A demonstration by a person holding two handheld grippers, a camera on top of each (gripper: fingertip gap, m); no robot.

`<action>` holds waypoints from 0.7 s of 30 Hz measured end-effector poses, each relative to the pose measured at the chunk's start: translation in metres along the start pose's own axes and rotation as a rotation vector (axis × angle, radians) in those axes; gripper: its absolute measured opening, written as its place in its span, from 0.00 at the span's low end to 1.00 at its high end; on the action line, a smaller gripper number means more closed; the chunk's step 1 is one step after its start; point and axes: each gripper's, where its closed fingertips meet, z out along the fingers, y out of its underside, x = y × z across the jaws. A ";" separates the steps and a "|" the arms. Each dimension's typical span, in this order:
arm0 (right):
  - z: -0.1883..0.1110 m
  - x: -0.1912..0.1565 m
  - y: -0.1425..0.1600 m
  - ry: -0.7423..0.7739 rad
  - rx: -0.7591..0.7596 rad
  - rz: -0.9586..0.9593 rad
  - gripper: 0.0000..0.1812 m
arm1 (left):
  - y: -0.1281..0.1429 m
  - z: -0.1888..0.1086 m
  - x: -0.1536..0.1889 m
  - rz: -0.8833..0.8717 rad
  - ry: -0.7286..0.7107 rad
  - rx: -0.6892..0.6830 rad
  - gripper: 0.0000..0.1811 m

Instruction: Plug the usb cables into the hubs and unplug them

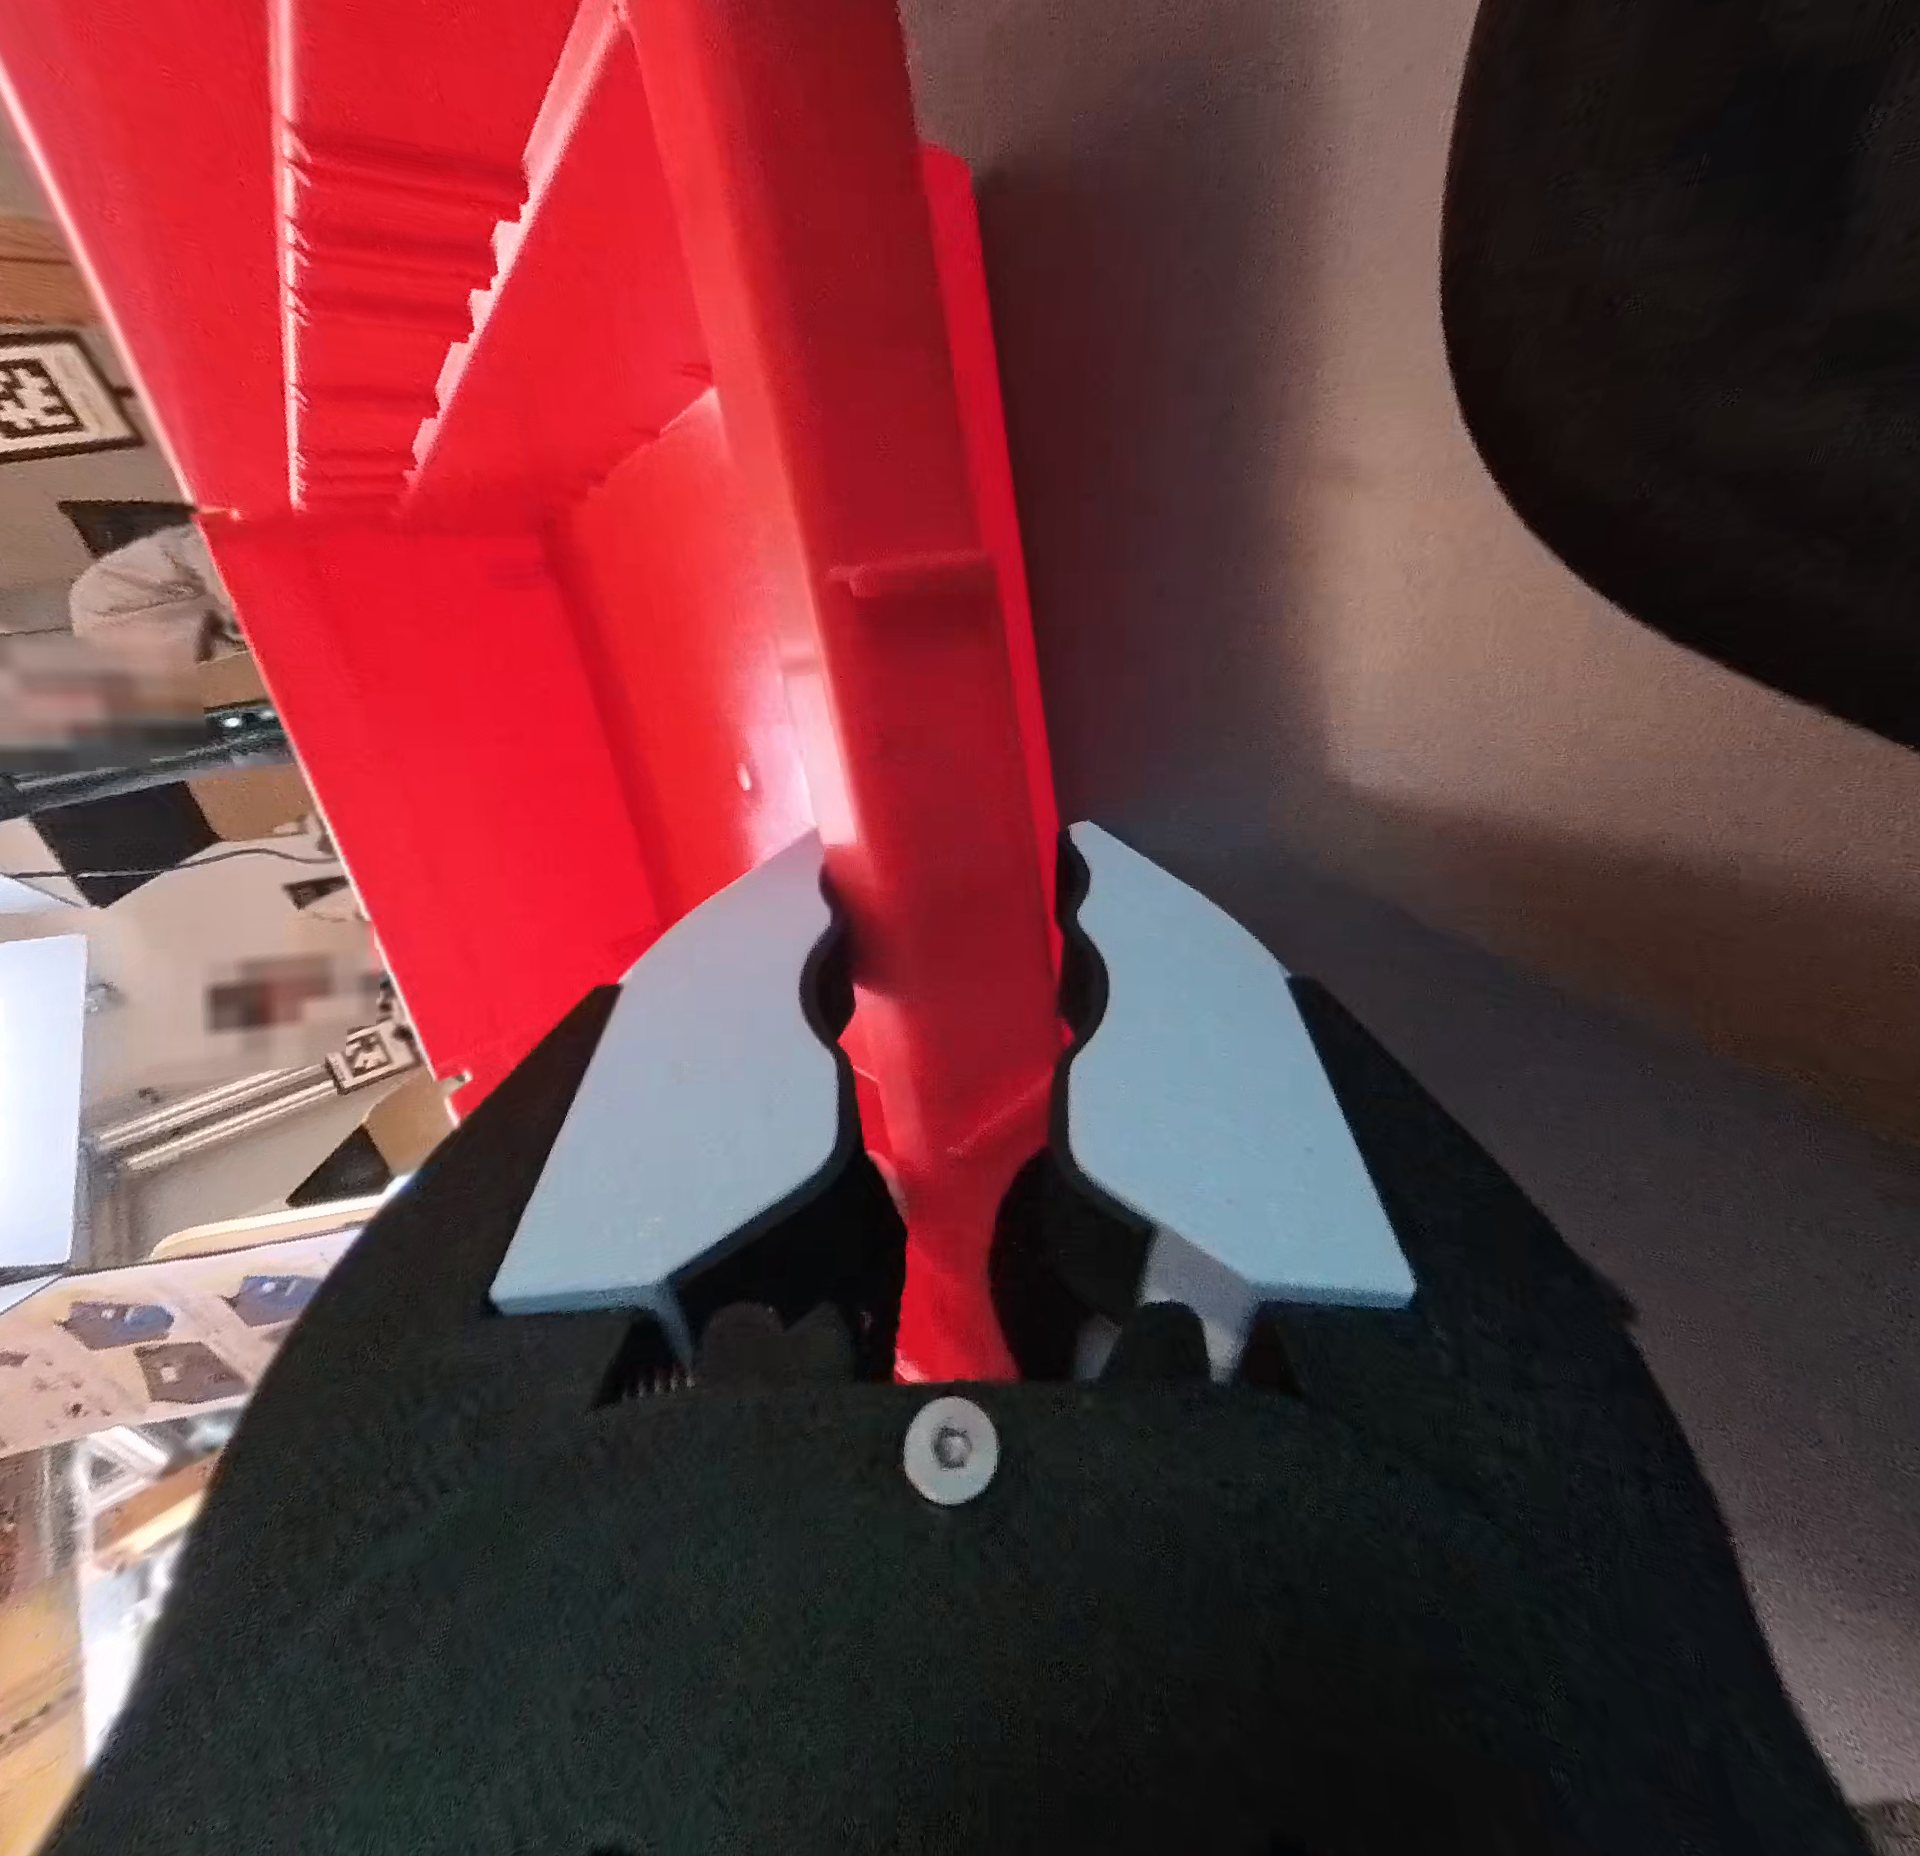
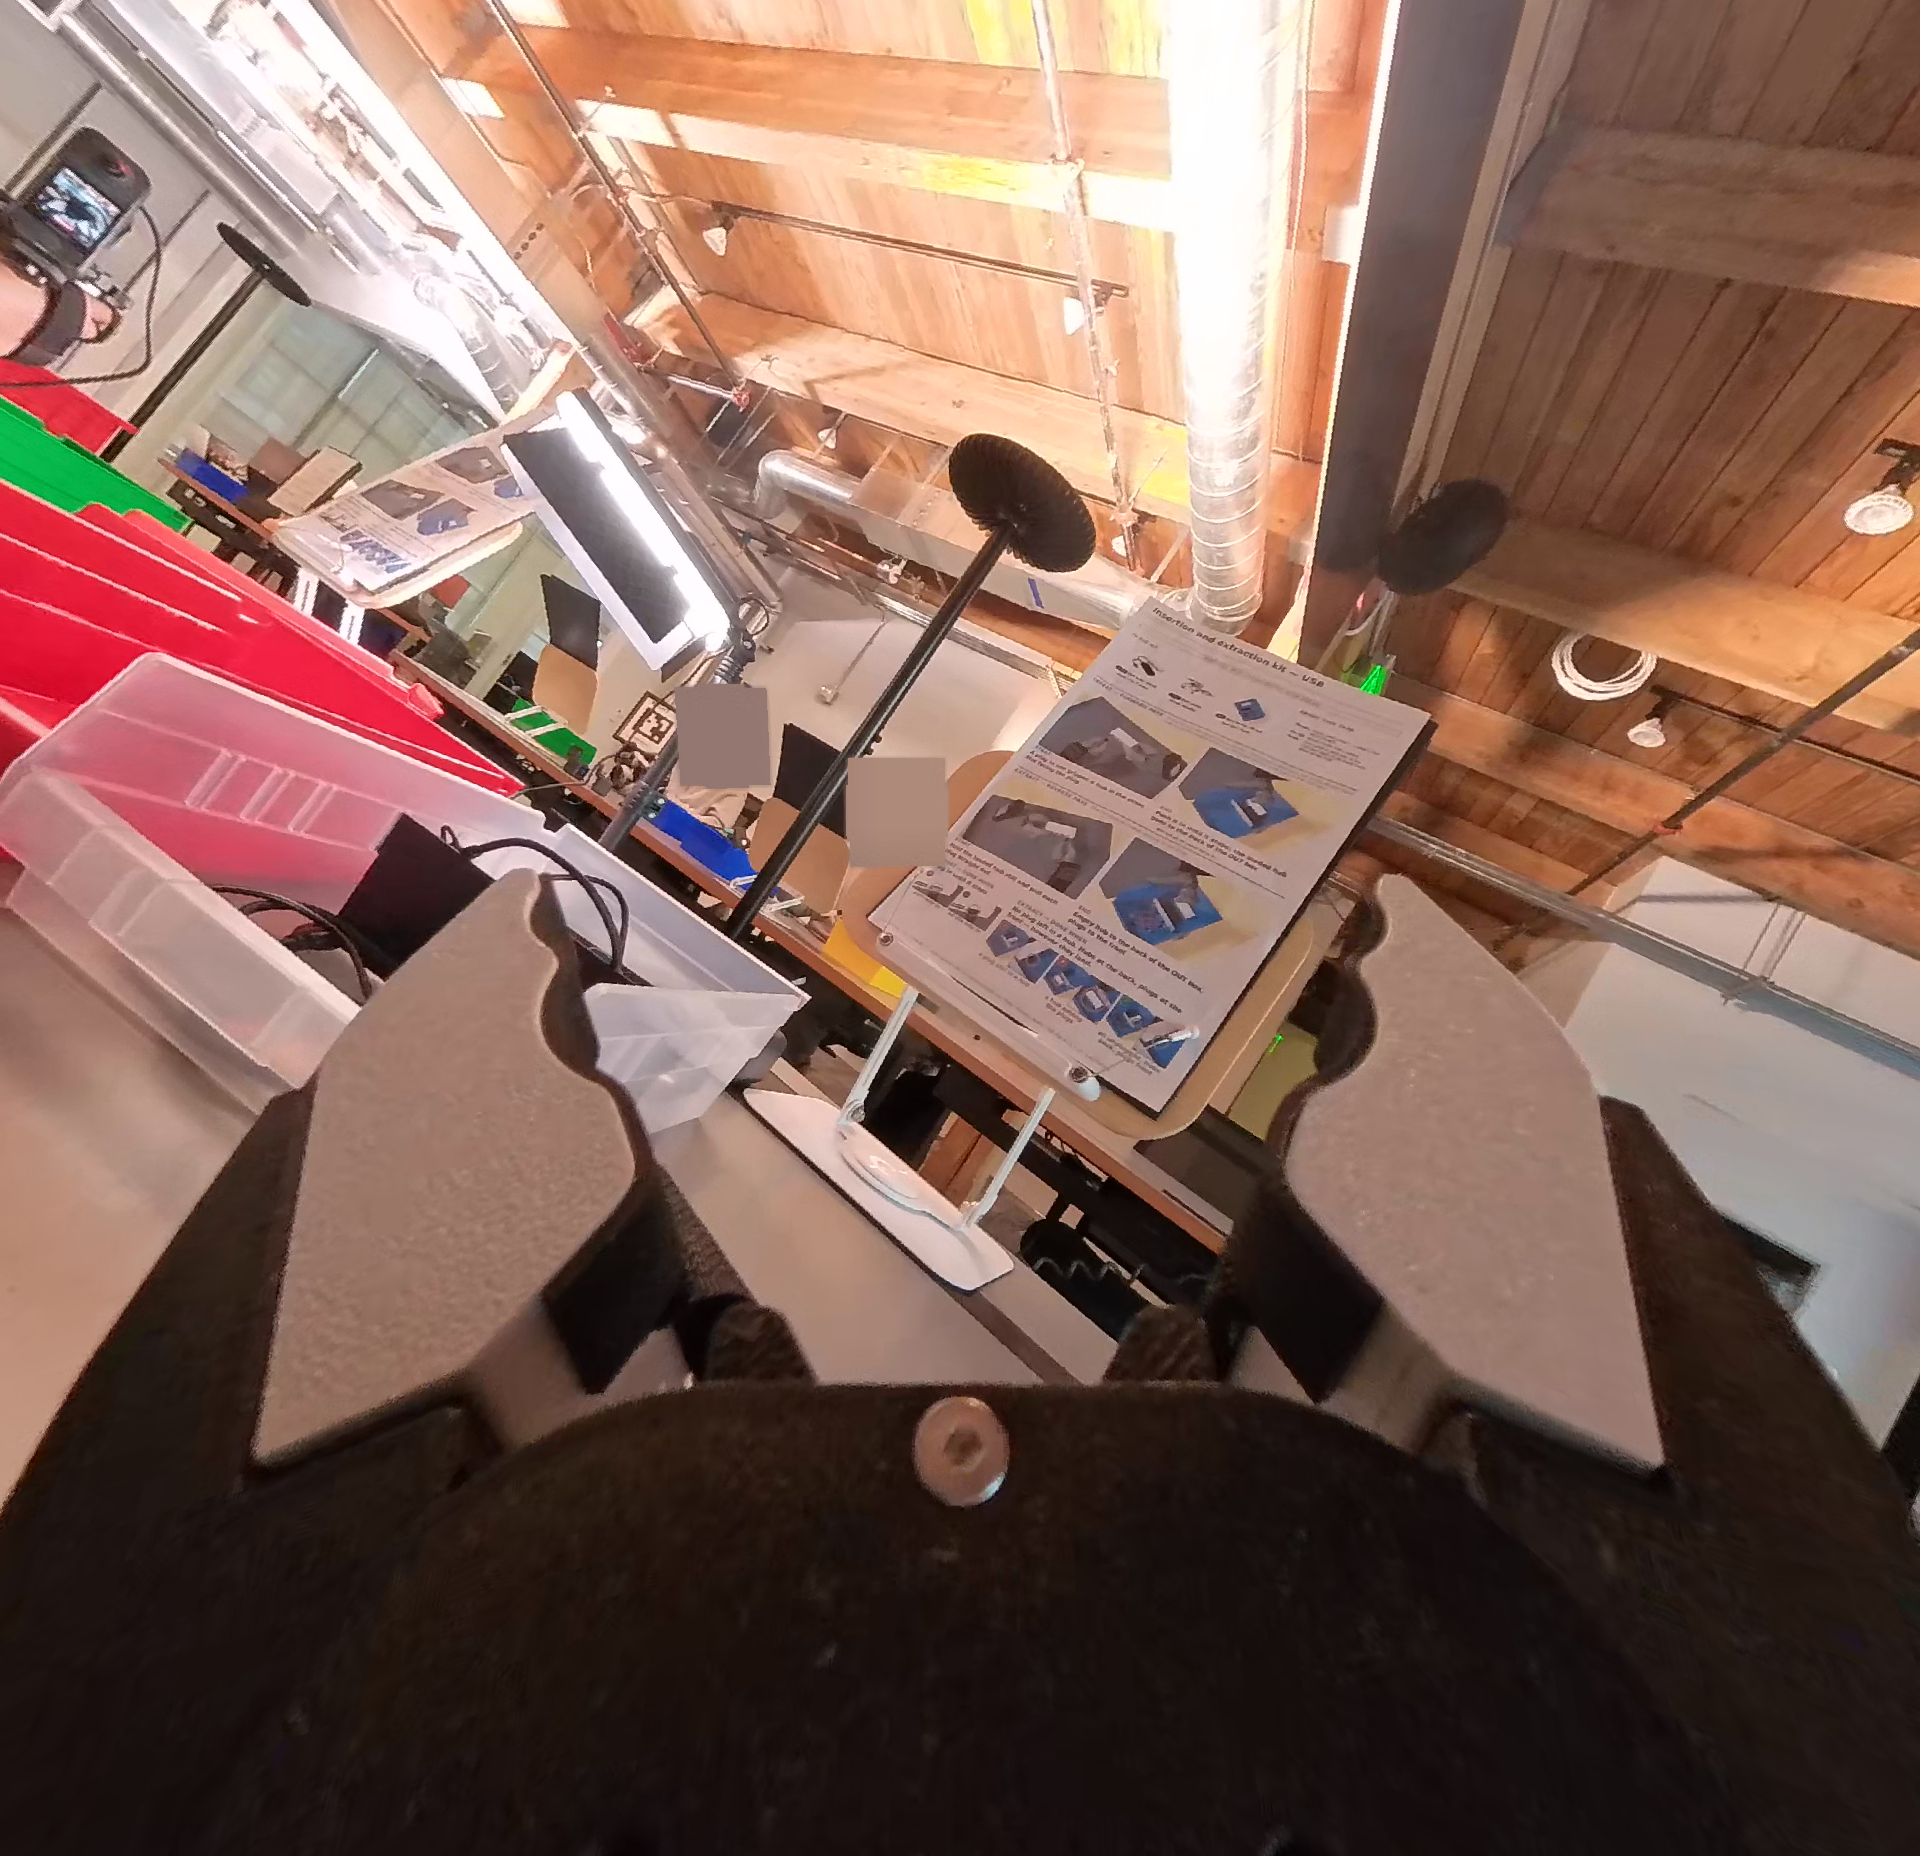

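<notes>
My left gripper is shut on the upright rim of a red plastic bin; the red wall runs between both pale fingers and fills the left half of the left wrist view. My right gripper is open wide and empty, tilted upward above the grey table. A clear plastic tray at its left holds black cables and a black block. No hub or plug shows clearly in either view.
Red bins and a green bin stand behind the clear tray. A printed instruction sheet on a white stand is at the table's far edge, beside a black pole. A dark shape lies at top right. Some 45 cm of space lies between my two pairs of fingers.
</notes>
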 end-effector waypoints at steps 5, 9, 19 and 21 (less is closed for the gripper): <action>0.001 0.001 0.002 -0.001 -0.008 0.010 0.74 | 0.008 -0.002 0.001 -0.041 -0.076 -0.077 0.19; 0.001 0.000 0.004 -0.008 -0.015 0.017 0.74 | 0.009 -0.011 -0.004 -0.008 -0.177 -0.112 0.16; 0.000 0.009 0.003 0.039 -0.012 0.008 0.73 | -0.021 -0.082 -0.075 -0.065 -0.565 -0.120 0.16; -0.002 0.016 0.003 0.071 -0.012 0.009 0.73 | -0.045 -0.102 -0.091 -0.084 -0.646 -0.067 0.16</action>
